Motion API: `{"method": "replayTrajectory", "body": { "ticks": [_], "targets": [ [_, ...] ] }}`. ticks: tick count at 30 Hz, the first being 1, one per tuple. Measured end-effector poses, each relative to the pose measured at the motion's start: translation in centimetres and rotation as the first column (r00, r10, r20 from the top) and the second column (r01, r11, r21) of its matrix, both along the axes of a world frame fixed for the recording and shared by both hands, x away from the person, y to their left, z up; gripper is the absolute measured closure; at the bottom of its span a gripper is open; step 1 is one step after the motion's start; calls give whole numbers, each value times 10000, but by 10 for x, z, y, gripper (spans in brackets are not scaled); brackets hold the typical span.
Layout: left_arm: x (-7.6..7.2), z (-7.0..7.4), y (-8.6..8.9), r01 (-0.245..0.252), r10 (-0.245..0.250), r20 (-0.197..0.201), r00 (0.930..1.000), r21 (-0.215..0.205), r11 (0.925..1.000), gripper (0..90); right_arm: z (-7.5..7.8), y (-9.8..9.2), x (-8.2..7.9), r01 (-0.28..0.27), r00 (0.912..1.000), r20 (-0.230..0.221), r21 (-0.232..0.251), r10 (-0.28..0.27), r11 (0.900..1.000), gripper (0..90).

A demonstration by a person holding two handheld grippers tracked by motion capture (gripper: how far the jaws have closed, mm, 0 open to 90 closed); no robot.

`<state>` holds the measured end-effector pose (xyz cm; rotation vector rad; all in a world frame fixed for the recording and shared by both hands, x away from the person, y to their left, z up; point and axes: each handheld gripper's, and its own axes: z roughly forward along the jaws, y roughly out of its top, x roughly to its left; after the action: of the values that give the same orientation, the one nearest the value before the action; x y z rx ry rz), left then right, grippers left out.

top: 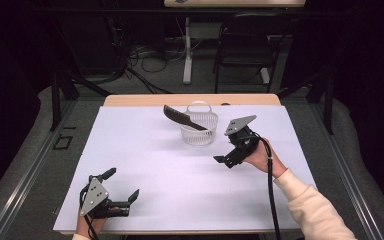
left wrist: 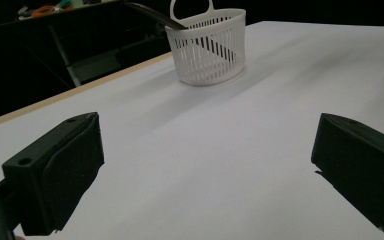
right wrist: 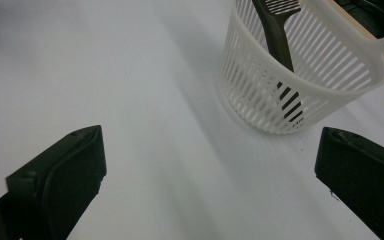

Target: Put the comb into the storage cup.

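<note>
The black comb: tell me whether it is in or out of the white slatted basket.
In. The black comb stands tilted inside the white slatted plastic basket, its handle end down and its toothed end leaning out over the rim.

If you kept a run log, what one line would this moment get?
comb: leaning in white basket | right gripper: open, beside basket | left gripper: open, near edge

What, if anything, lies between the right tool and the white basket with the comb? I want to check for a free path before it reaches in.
Nothing visible does. The right tool hovers open beside the white slatted plastic basket, with bare white table cover between them. The dark plastic comb leans inside the basket, its toothed end jutting over the rim.
</note>
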<state>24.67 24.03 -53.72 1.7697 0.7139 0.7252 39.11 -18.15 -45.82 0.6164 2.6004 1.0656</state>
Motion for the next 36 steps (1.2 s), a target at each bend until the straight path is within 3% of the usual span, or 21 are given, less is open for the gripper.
{"method": "replayTrajectory", "body": {
  "ticks": [36],
  "targets": [
    [0, 0, 0, -34, 34, 10, 10000, 24, 10000, 4, -30, -50, -58, 873, 9962, -10, 20, -873, 9962, 0]
  ]
}}
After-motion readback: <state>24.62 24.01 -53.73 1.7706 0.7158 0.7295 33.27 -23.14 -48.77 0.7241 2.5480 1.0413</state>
